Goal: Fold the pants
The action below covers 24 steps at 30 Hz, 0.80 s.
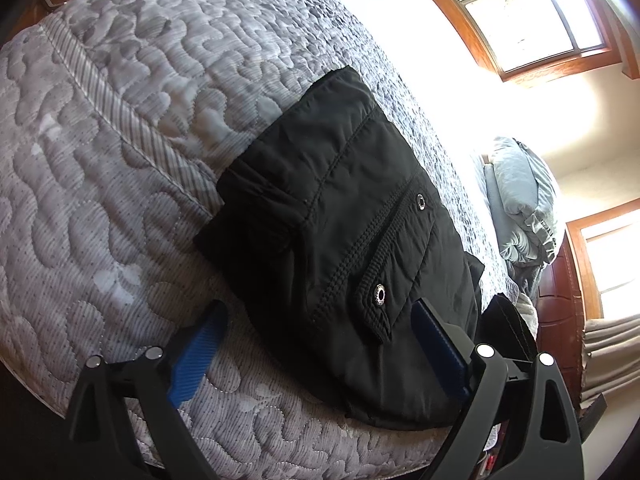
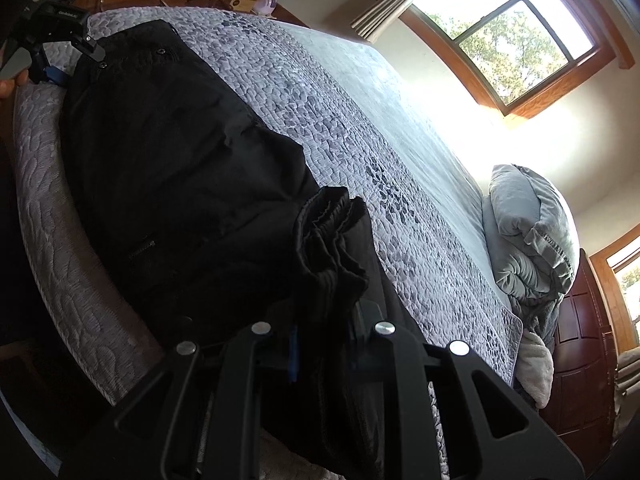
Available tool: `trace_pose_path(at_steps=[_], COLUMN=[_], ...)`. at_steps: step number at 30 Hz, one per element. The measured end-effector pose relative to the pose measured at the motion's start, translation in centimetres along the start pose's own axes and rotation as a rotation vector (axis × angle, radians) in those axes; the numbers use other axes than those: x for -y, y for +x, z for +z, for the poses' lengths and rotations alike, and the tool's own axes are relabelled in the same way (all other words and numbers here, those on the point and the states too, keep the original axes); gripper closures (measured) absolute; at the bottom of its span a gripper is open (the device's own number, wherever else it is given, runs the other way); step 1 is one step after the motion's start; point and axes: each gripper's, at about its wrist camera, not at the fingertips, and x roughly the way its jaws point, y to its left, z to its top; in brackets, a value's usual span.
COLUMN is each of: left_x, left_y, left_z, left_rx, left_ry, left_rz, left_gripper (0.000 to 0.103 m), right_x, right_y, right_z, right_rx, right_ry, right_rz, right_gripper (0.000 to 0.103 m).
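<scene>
Black pants (image 1: 344, 208) lie on the grey quilted bed (image 1: 120, 128) near its edge, waistband and snap pocket toward the left wrist camera. My left gripper (image 1: 316, 348) stands open just above them; its right blue pad (image 1: 436, 344) is over the fabric and its left pad (image 1: 196, 352) over bare quilt. In the right wrist view the pants (image 2: 168, 168) stretch toward the far left, where the left gripper (image 2: 60, 52) shows in a hand. My right gripper (image 2: 326, 334) is shut on a bunched fold of the pant legs (image 2: 332, 248), held over the rest of the garment.
Grey pillows (image 2: 528, 236) are piled at the head of the bed, against a dark wooden headboard (image 2: 580, 344). The bed's edge (image 2: 60, 240) runs along the near left. Sunlit windows (image 2: 508, 36) glare over the far side of the quilt.
</scene>
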Motion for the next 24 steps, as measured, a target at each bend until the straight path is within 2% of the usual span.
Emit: trace_pose_path(at_steps=[24], left_x=[-0.7], left_y=[-0.3], left_z=[-0.8], left_rx=[0.012], left_ry=[-0.022], left_rz=[-0.021], left_gripper=[0.009], right_x=[-4.3], right_y=[2.8], right_z=[-0.3], right_rx=[-0.051], right_ry=[-0.093], right_rz=[0.018], right_gripper=[0.087])
